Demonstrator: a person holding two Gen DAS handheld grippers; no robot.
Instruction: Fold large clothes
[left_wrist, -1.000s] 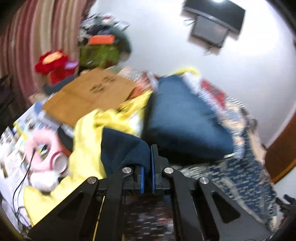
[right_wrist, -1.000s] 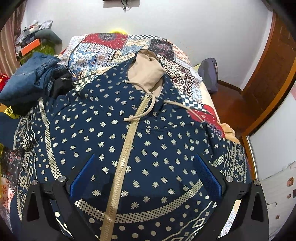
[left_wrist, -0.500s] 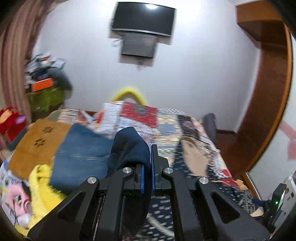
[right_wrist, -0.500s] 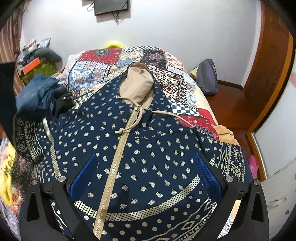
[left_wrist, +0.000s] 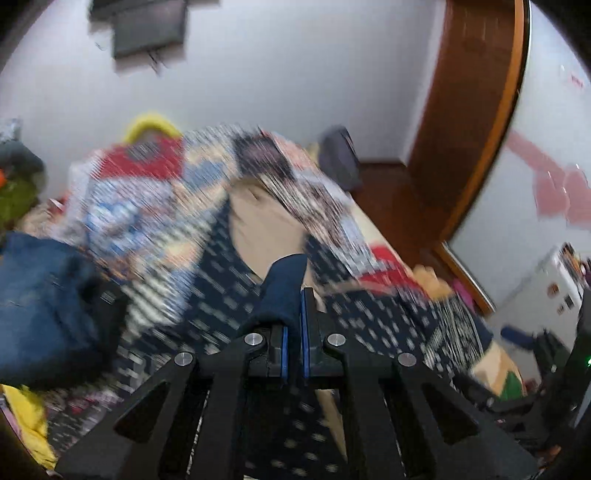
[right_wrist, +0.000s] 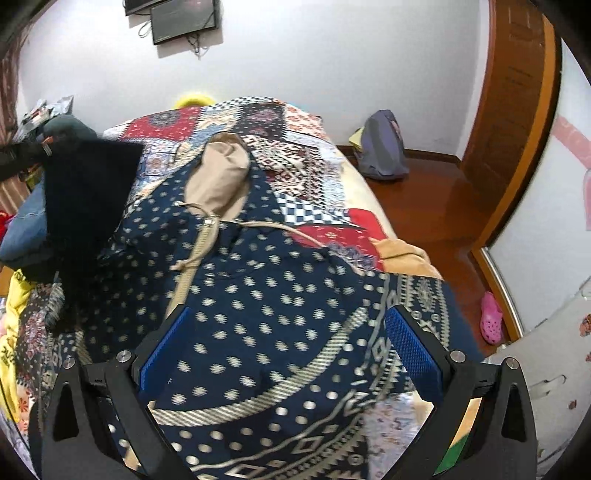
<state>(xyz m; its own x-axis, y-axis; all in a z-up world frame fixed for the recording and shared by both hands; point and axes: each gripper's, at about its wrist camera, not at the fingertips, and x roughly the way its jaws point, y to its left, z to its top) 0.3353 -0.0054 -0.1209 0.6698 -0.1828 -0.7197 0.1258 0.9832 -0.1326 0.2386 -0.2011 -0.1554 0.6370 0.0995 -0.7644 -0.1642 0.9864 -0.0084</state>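
Left gripper (left_wrist: 292, 325): jaws clamped together on a fold of the hoodie's plain navy sleeve (left_wrist: 283, 291), which stood up between the blue pads at the centre of the left wrist view; that view was badly blurred.
Sleeve from the other side: in the right wrist view it hung as a dark sheet (right_wrist: 85, 206) at the left of the frame, lifted above the bed.
Right gripper (right_wrist: 288, 347): jaws spread wide, gripping nothing, low in the frame over the hoodie's lower front.
Hoodie (right_wrist: 266, 302): navy with pale dots and patterned bands, spread face up across the middle of the frame on the patchwork bedspread (right_wrist: 295, 147); its beige hood (right_wrist: 218, 177) pointed toward the top of the frame, the zipper (right_wrist: 195, 254) running down from it.
Jeans (left_wrist: 40, 302): a blue pile at the left edge of the left wrist view.
Backpack (right_wrist: 382, 151): grey, on the wooden floor, upper right.
Screen (right_wrist: 184, 18): on the white wall, top left.
Pink shoe (right_wrist: 491, 323): on the floor at right.
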